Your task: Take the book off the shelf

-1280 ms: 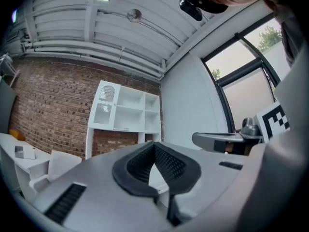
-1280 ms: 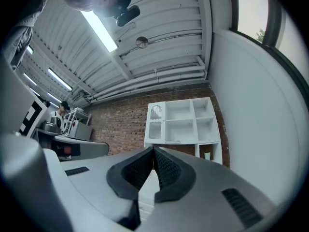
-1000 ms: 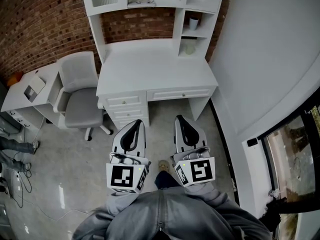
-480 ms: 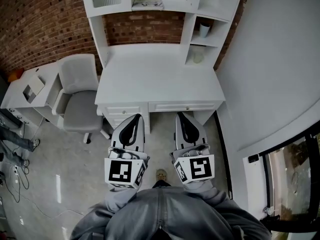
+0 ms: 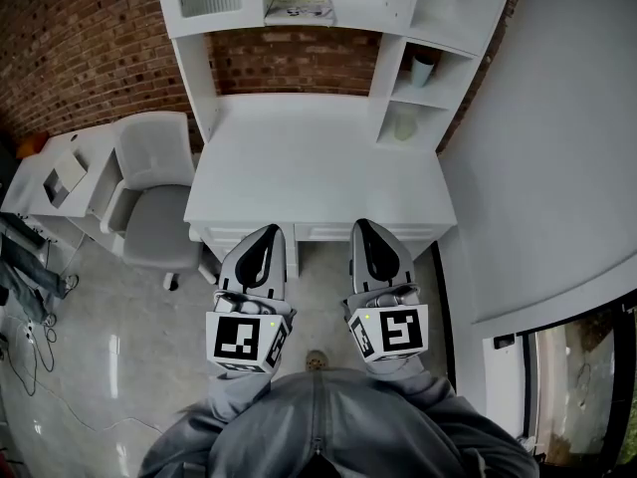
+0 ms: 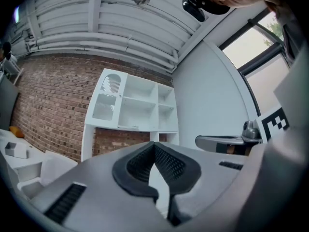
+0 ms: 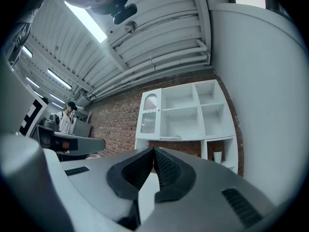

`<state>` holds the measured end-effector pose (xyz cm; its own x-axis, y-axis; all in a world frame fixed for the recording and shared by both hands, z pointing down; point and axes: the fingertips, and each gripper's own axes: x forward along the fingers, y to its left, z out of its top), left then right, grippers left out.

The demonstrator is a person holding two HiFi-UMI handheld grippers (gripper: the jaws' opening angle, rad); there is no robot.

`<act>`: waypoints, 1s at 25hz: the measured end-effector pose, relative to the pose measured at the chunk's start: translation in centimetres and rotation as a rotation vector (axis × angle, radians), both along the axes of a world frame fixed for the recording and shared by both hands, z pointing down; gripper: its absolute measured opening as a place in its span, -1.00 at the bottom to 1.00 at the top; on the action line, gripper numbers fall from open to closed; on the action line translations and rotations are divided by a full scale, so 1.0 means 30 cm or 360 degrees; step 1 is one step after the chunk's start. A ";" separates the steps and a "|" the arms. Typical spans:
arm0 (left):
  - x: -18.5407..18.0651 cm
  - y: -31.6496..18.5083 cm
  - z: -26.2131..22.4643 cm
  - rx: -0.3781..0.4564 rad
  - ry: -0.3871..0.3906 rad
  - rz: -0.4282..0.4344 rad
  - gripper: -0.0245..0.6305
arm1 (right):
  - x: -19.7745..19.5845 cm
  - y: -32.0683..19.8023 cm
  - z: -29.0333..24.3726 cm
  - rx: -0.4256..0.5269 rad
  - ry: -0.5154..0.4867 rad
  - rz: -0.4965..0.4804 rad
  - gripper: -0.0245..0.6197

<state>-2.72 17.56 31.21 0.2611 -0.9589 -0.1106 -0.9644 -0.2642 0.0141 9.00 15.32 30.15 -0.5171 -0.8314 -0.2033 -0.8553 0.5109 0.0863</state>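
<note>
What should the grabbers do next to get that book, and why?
Probably step closer to the desk first. The book lies flat on the shelf above it, well beyond the left gripper and right gripper, which are only at the desk's near edge. Both are shut and empty, so opening one would come after that.

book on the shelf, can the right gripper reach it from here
Probably not yet: the right gripper is at the front edge of the desk, the book across it; nothing blocks the way.

white desk (image 5: 318, 182) against brick wall (image 5: 90, 48); grey chair (image 5: 154, 207) left; glossy floor (image 5: 90, 366).
</note>
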 end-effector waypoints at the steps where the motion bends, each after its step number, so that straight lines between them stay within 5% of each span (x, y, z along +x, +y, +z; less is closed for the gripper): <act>1: -0.001 -0.019 0.002 0.0002 0.0001 -0.0010 -0.91 | 0.000 -0.020 0.002 0.0001 0.0000 -0.0008 -0.84; 25: 0.017 -0.126 0.019 -0.0007 -0.0017 -0.0101 -0.91 | 0.057 -0.135 0.033 -0.0004 -0.0007 -0.0076 -0.84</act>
